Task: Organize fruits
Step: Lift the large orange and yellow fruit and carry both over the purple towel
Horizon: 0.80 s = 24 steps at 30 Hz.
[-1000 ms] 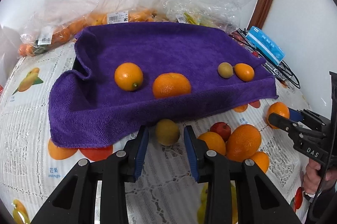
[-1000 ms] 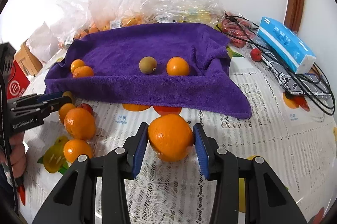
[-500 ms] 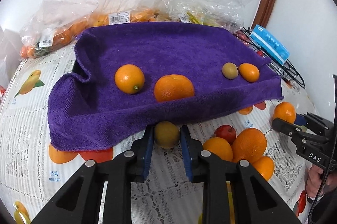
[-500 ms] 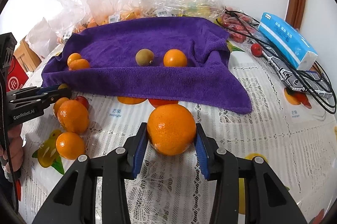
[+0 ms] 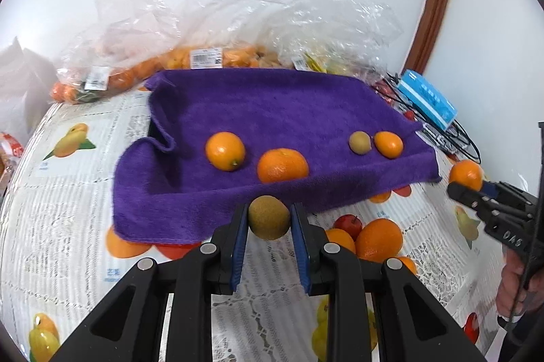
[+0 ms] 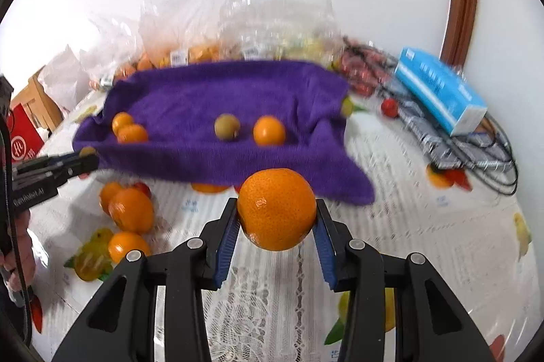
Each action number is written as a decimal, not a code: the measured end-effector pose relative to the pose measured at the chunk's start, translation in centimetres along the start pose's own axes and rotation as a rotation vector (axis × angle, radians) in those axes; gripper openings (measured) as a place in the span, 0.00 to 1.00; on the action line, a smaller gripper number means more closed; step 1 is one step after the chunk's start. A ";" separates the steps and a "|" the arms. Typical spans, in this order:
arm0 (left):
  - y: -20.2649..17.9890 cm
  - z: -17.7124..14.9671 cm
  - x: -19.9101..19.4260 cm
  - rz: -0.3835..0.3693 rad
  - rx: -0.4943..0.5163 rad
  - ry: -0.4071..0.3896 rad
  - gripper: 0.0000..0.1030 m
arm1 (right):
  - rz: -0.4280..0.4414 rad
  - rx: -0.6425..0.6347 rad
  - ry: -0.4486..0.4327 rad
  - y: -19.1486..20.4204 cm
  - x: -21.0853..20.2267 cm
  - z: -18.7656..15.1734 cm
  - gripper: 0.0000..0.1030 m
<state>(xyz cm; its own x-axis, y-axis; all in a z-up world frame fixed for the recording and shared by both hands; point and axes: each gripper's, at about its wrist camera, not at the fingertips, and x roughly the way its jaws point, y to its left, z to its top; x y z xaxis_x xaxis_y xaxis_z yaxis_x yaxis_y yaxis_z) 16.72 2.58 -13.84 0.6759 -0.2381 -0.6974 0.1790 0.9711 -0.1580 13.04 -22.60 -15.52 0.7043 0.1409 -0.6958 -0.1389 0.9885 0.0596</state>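
Note:
My left gripper [image 5: 268, 219] is shut on a small brown-green kiwi [image 5: 269, 216], held above the tablecloth in front of the purple towel [image 5: 272, 110]. My right gripper [image 6: 276, 219] is shut on a large orange [image 6: 277, 208], also lifted off the table. On the towel lie two oranges [image 5: 225, 151] [image 5: 283, 165], a second kiwi [image 5: 359, 142] and a small orange [image 5: 388, 144]. A cluster of loose oranges [image 5: 379, 239] and a red fruit [image 5: 348, 223] sits on the cloth to the right of the left gripper. The right gripper [image 5: 471, 188] also shows at the left wrist view's right edge.
Clear plastic bags of fruit [image 5: 204, 55] lie behind the towel against the white wall. A blue box [image 6: 442, 89] and black cables [image 6: 482, 151] lie at the right. A red carton [image 6: 22, 137] stands at the far left. The tablecloth [image 6: 425, 226] carries printed fruit pictures.
The left gripper closed on the kiwi and lifted it off the cloth. The right gripper, gripping its orange throughout, rose with it. Both moved closer to the towel.

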 end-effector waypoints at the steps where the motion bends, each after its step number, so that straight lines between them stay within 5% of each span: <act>1: 0.1 0.1 -0.1 0.003 -0.008 -0.001 0.24 | 0.003 0.003 -0.013 0.0 -0.5 0.4 0.41; 24: 1.5 3.2 -5.1 0.095 -0.133 -0.099 0.24 | -0.007 0.069 -0.159 0.8 -5.3 5.8 0.41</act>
<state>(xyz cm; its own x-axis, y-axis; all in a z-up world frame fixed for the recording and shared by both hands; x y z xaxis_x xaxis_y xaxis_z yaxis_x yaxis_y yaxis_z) 15.86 5.22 -8.32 0.7538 -0.1397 -0.6421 0.0196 0.9815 -0.1905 13.28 -22.25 -7.64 0.8067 0.1360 -0.5751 -0.0899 0.9901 0.1080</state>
